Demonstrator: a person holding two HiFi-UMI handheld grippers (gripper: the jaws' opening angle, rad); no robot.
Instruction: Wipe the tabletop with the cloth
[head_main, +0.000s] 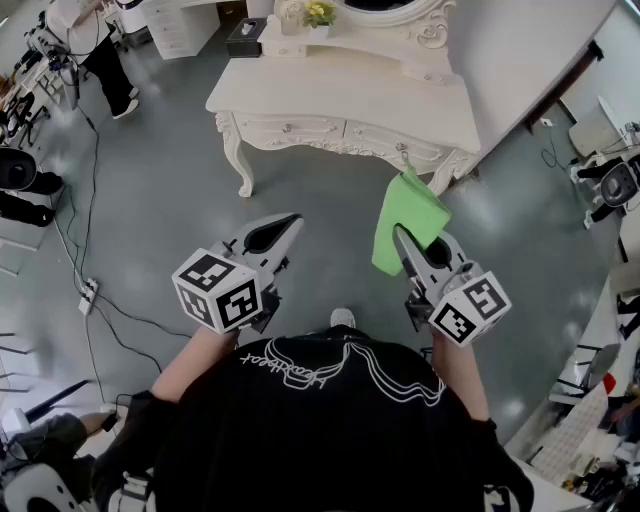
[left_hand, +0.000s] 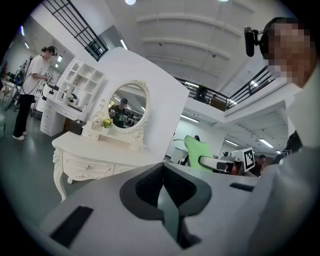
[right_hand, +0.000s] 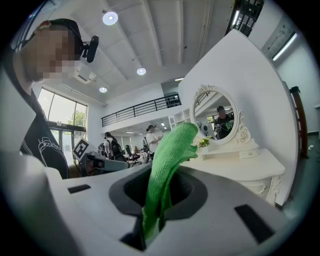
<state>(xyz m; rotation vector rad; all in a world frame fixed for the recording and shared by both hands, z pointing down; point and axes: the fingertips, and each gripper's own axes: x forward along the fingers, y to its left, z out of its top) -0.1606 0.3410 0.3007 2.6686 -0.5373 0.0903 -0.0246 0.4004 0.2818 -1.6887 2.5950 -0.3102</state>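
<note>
The white dressing table (head_main: 350, 85) stands ahead of me across the grey floor, and its tabletop also shows in the left gripper view (left_hand: 95, 147) and the right gripper view (right_hand: 240, 162). My right gripper (head_main: 399, 233) is shut on a green cloth (head_main: 408, 215), which hangs in the air short of the table's right front corner. In the right gripper view the cloth (right_hand: 167, 155) rises from between the closed jaws of that gripper (right_hand: 159, 170). My left gripper (head_main: 294, 219) is shut with nothing in it, level with the right one; its jaws meet in its own view (left_hand: 162, 166).
On the table's back stand a black tissue box (head_main: 245, 35), a small flower pot (head_main: 318, 14) and an oval mirror (left_hand: 127, 106). A person (head_main: 100, 50) stands at the far left by white drawers (head_main: 180, 25). Cables and a power strip (head_main: 88, 295) lie on the left floor.
</note>
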